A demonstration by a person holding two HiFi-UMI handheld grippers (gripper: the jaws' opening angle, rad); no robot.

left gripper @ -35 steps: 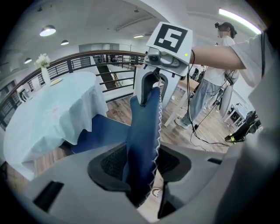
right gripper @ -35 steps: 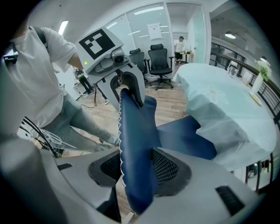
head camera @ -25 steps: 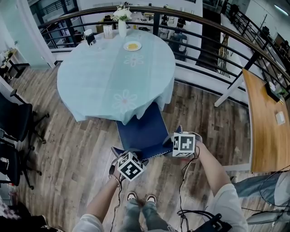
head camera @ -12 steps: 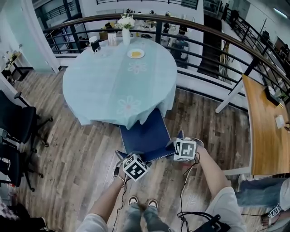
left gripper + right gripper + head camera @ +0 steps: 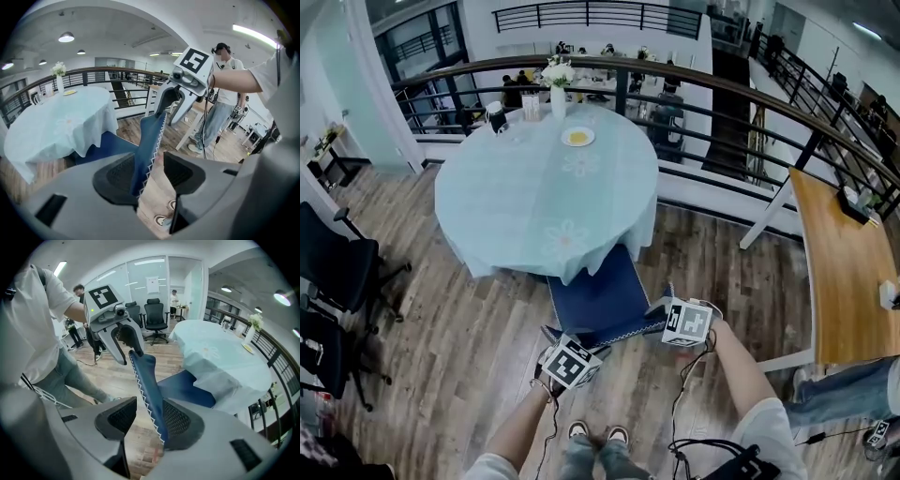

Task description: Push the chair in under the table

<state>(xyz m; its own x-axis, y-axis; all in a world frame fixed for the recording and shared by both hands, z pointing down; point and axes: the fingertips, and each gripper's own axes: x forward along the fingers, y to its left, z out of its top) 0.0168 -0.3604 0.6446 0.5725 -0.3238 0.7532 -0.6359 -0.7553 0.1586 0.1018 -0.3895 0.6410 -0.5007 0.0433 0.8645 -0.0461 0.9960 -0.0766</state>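
A chair point(image 5: 600, 291) with a dark blue cover stands at the near edge of a round table point(image 5: 525, 187) draped in a pale blue cloth, its seat front under the cloth's hem. My left gripper point(image 5: 563, 354) is at the left end of the chair back point(image 5: 151, 133), my right gripper point(image 5: 681, 319) at the right end. The left gripper point(image 5: 150, 177) is open, with the zigzag-stitched back edge lying against its left pad. The right gripper point(image 5: 146, 420) is open too; the chair back point(image 5: 146, 378) rests on its right pad.
Black office chairs point(image 5: 333, 267) stand at the left. A dark railing point(image 5: 712, 86) curves behind the table. A wooden desk point(image 5: 844, 272) is at the right, another person's legs point(image 5: 839, 394) beside it. A vase point(image 5: 558, 94) and a plate point(image 5: 577, 137) sit on the table's far side.
The head view has lifted and drawn back a little, so table and chair sit slightly lower and smaller. Both grippers stay at the ends of the chair back.
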